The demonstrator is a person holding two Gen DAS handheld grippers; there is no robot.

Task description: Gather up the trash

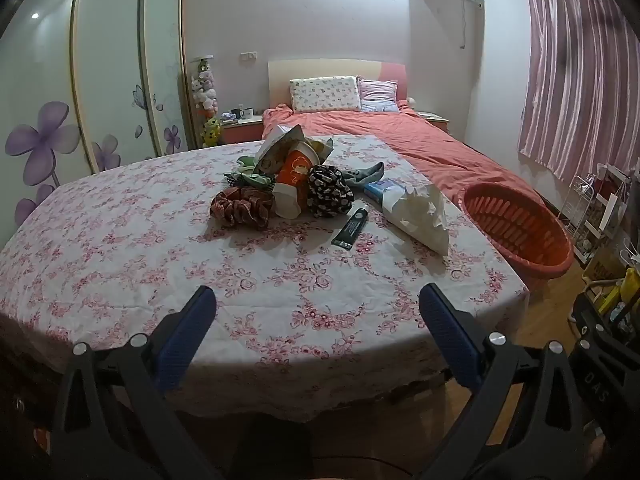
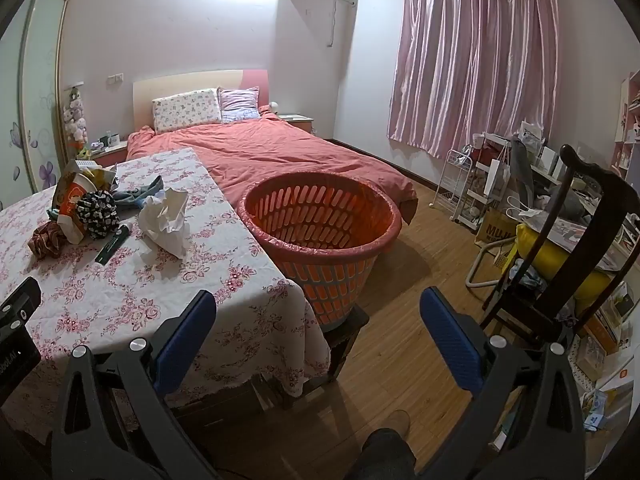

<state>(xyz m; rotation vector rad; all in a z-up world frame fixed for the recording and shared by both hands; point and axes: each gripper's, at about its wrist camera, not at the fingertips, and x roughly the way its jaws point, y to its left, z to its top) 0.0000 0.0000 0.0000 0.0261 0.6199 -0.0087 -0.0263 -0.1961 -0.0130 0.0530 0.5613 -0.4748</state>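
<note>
A pile lies mid-table on the floral cloth [image 1: 120, 264]: an orange paper cup [image 1: 291, 184], a snack bag [image 1: 280, 148], a plaid scrunchie [image 1: 242, 207], a black patterned scrunchie [image 1: 329, 191], a dark tube [image 1: 352, 227], a blue packet [image 1: 380, 190] and crumpled white paper [image 1: 420, 216]. An orange slotted basket [image 2: 320, 236] stands on a stool at the table's right edge. My left gripper [image 1: 318, 312] is open and empty over the table's near edge. My right gripper [image 2: 318, 314] is open and empty, near the table corner and basket.
A bed with a red cover [image 2: 272, 152] lies behind the table. A dark wooden chair [image 2: 568, 248] with a yellow cushion and cluttered shelves [image 2: 472, 184] stand at right. Wooden floor [image 2: 420, 248] lies between basket and chair. A wardrobe [image 1: 112, 80] is at left.
</note>
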